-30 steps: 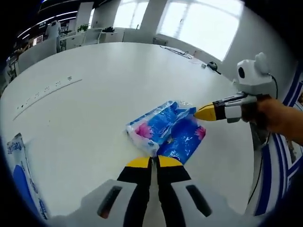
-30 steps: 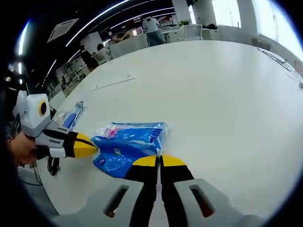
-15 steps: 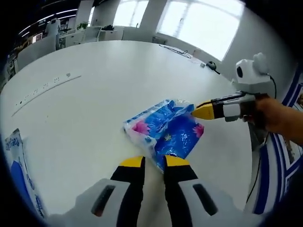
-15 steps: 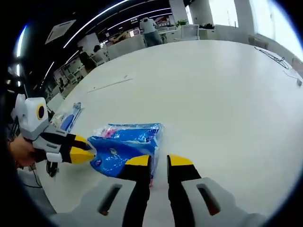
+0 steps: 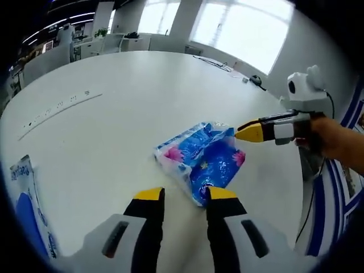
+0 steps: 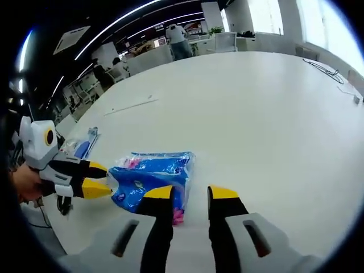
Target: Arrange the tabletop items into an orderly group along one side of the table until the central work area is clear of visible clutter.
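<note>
A blue tissue pack (image 5: pixel 200 161) lies on the white desk (image 5: pixel 125 102), near its edge. The left tongs (image 5: pixel 181 195) stand parted just short of the pack's near end, gripping nothing. The right tongs (image 6: pixel 190 193) are likewise parted beside the pack (image 6: pixel 152 177). Another blue packet (image 5: pixel 25 213) lies far left.

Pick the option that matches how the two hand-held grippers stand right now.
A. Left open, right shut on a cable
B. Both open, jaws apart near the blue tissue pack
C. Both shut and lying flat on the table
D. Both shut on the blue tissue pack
B: the left hand-held gripper and the right hand-held gripper both show a clear gap between their yellow tips, beside the blue tissue pack.
</note>
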`<control>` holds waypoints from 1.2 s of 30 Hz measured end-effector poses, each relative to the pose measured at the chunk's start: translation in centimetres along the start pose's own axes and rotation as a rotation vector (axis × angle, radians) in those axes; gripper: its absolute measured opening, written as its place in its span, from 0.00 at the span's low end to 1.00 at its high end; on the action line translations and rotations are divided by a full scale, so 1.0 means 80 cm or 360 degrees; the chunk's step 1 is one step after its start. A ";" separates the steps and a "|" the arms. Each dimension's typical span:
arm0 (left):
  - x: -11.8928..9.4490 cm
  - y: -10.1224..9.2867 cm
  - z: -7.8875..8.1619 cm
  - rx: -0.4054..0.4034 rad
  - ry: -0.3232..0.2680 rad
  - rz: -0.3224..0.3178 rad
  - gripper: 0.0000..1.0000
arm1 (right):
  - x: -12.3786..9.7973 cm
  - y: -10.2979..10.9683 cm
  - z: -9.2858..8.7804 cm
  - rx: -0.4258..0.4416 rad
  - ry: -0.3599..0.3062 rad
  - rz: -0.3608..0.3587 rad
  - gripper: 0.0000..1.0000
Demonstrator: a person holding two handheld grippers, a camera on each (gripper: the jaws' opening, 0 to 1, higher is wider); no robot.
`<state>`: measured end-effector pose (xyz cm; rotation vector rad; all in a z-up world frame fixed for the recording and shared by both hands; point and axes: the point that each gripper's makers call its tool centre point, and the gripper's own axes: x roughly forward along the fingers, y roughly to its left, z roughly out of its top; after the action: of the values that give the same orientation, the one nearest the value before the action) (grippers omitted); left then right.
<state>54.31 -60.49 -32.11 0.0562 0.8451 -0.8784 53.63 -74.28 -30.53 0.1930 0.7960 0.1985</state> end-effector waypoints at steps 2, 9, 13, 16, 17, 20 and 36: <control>-0.004 0.002 0.002 0.0003 -0.0010 0.0011 0.29 | -0.002 0.001 0.002 -0.0006 -0.0007 -0.0002 0.24; -0.014 0.007 0.006 0.0022 -0.0029 0.0037 0.37 | -0.011 0.007 0.009 -0.0006 -0.0035 -0.0001 0.27; -0.022 0.008 0.010 0.0040 -0.0043 0.0041 0.40 | -0.016 0.014 0.011 -0.0006 -0.0043 0.0013 0.29; -0.027 0.010 0.013 0.0046 -0.0053 0.0047 0.44 | -0.021 0.019 0.013 -0.0023 -0.0053 0.0017 0.30; -0.030 0.011 0.014 0.0046 -0.0055 0.0049 0.45 | -0.023 0.020 0.014 -0.0020 -0.0059 0.0019 0.30; -0.036 0.014 0.015 0.0047 -0.0058 0.0061 0.49 | -0.026 0.026 0.017 -0.0021 -0.0073 0.0028 0.31; -0.085 0.024 0.029 0.0085 -0.0125 0.0105 0.58 | -0.049 0.068 0.024 -0.0075 -0.0096 0.0101 0.42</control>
<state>54.74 -55.64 -26.45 0.0949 0.7424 -0.8360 51.77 -70.21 -25.21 0.1789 0.7250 0.2699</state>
